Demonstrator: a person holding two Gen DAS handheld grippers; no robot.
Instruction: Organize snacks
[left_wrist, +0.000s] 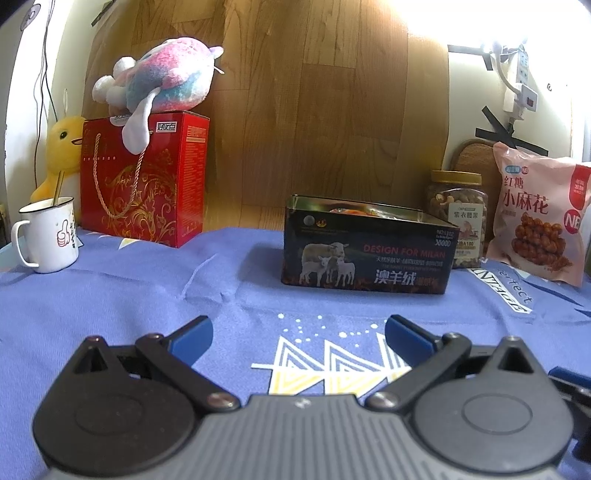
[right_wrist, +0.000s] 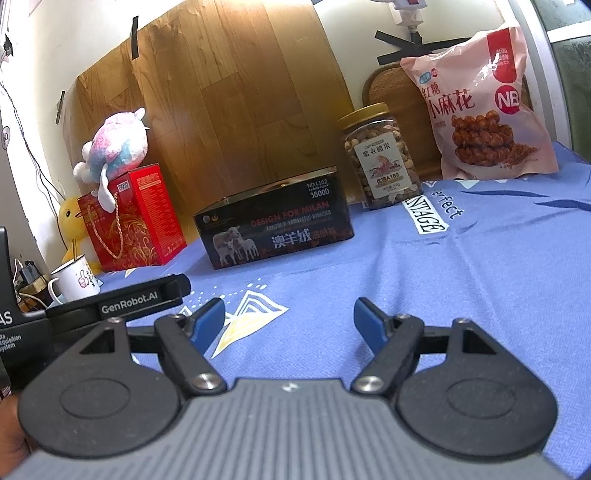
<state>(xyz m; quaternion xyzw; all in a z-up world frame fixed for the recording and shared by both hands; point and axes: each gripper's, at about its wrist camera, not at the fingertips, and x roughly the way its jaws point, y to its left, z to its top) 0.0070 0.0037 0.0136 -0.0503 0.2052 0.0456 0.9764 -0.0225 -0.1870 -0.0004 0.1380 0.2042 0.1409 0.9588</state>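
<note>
Holding both tools low over a blue cloth (left_wrist: 129, 295), woven herringbone texture, printed with white and yellow triangles and dots, a few creases. My left gripper (left_wrist: 298, 334) has its jaws spread wide, blue flat pads on black linkage arms, nothing between them. My right gripper (right_wrist: 289, 319) same deal, jaws apart, only cloth in the gap. Grey ribbed housing and round black hubs fill the bottom of both views.

Snacks sit along the back of the cloth. Dark rectangular tin (left_wrist: 367, 245), glossy metal, lid off, sheep picture on the front, something orange inside but too blurry to name. Just to its right a clear plastic jar (left_wrist: 458, 218) of nuts, ridged gold screw lid, paper label, nearly touching the tin's corner in the left view. Right of that a pink plastic pouch (left_wrist: 539, 214), puffy, crinkled, shiny, standing tilted back against the wall, twisted fried dough pictured on it. Behind the jar a round woven rattan piece (right_wrist: 391, 88).

Left side: red cardboard gift box (left_wrist: 147, 177) with gold swirl print and twisted rope handle, upright, well apart from the tin. A fuzzy pink-blue plush toy (left_wrist: 162, 77) lies on top of it. Yellow plush duck (left_wrist: 64, 147) beside the box. White enamel mug (left_wrist: 50, 236), dark rim, thumbs-up drawing, a stick standing in it. Wood-grain panel (left_wrist: 314, 103) taped to the wall behind
</note>
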